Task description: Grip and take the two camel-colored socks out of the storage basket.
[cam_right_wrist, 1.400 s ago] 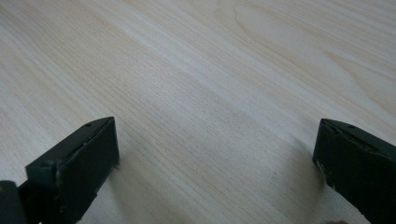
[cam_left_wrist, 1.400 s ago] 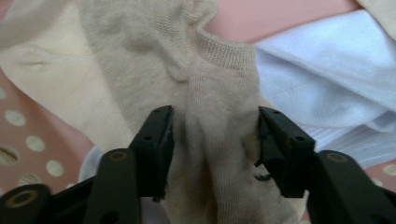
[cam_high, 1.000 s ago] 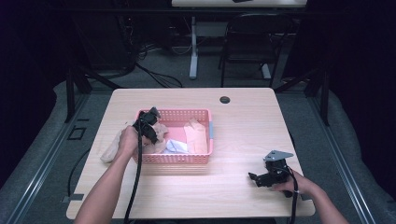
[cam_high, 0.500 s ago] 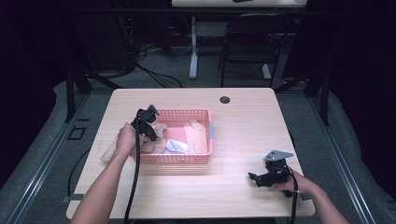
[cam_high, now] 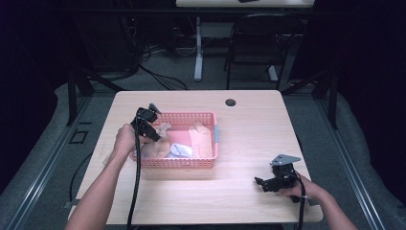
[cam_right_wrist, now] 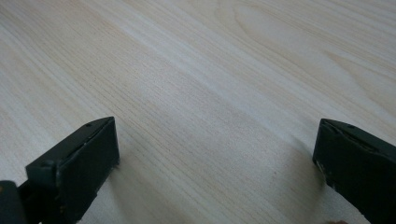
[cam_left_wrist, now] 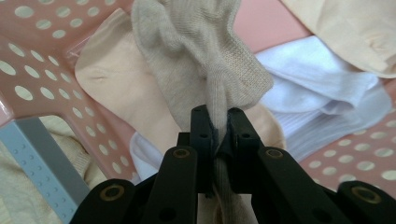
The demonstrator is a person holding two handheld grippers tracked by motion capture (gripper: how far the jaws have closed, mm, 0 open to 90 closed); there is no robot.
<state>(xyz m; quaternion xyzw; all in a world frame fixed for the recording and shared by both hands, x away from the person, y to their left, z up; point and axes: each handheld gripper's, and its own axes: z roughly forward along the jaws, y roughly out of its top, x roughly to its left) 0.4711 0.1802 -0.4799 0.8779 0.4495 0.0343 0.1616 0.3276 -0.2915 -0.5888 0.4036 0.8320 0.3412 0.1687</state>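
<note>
**A:** Why is the left hand-held gripper (cam_left_wrist: pixel 216 122) pinching that beige sock (cam_left_wrist: pixel 201 56) so near one end?

**B:** A small bunch of knit is all the narrow pads can take. The jaws are clenched on a fold of it, fabric squeezed between them, and the rest of the sock hangs loose ahead of the tips. Held by one end, it should peel off the pile without dragging the others along, I'd judge.

**A:** And where is the sock exactly?

**B:** Over the left end of the pink basket (cam_high: pixel 208 116), just above the other laundry. In the left gripper view you can see a peach sock (cam_left_wrist: pixel 116 88) and a white sock (cam_left_wrist: pixel 317 74) lying under it on the perforated floor.

**A:** So the left hand (cam_high: pixel 125 142) sits at the basket's rim for a reason.

**B:** It comes over the near-left corner, which keeps the wrist clear of the wall while the gripper tips down into the basket.

**A:** What about the right hand-held gripper (cam_high: pixel 268 183)?

**B:** Released, jaws wide apart, nothing between them but bare desk (cam_right_wrist: pixel 224 93). It rests low near the front right, well apart from the basket, so it doesn't crowd the left arm. My guess is it's parked there ready to take the sock's free end, or just waiting.

**A:** There's something pale outside the basket too?

**B:** Yes, a cream cloth (cam_left_wrist: pixel 28 186) beside the basket's corner, though I can't tell what it is.
</note>
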